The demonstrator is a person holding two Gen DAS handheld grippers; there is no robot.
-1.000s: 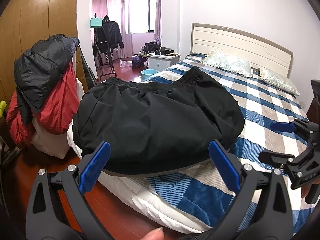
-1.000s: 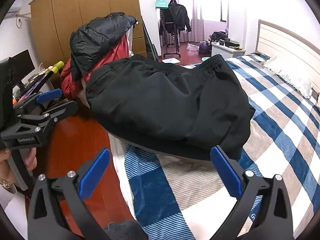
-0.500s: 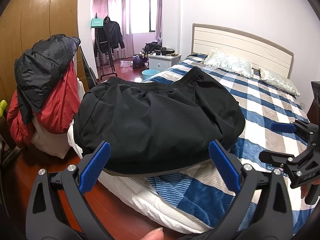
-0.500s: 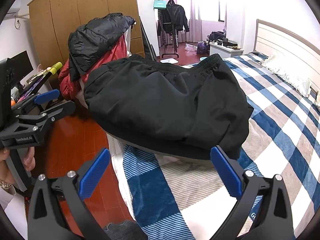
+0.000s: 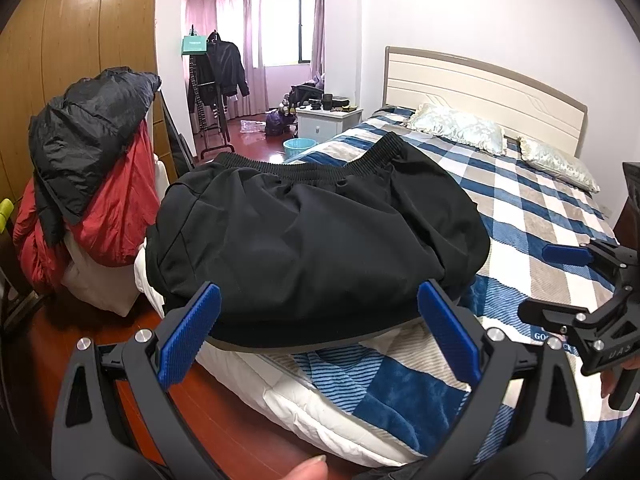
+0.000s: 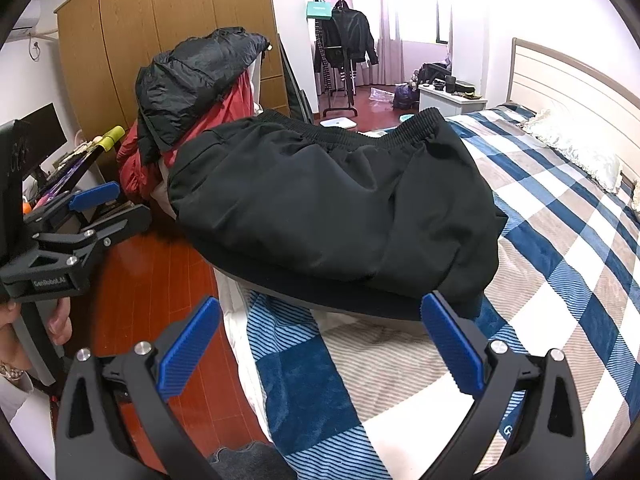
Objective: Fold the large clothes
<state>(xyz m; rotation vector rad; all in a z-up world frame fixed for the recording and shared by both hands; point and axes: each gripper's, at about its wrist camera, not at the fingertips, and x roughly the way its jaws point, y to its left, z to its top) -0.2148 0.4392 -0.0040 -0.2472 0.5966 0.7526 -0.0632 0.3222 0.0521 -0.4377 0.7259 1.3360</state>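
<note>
A black garment (image 5: 312, 236) with a ribbed elastic hem lies in a folded bundle near the foot corner of the bed (image 5: 532, 220); the right wrist view shows the same black garment (image 6: 332, 208). My left gripper (image 5: 318, 334) hovers open just in front of its near edge, with nothing between the blue pads. My right gripper (image 6: 320, 342) is open too, a little short of the bundle over the checked blanket (image 6: 560, 264). Each gripper appears in the other's view: the right gripper (image 5: 576, 280) at the right edge, the left gripper (image 6: 104, 208) at the left.
A pile of black and red coats (image 5: 88, 168) rises left of the bed over the red wood floor (image 5: 100, 332). A wooden wardrobe (image 6: 172, 40) stands behind it. Two pillows (image 5: 456, 126) lie by the headboard. A nightstand (image 5: 328, 120), a teal basin (image 5: 299, 146) and a coat rack (image 5: 218, 80) stand further back.
Almost nothing has moved. The right wrist view has shifted slightly, and the black garment and both open grippers stay where they were.
</note>
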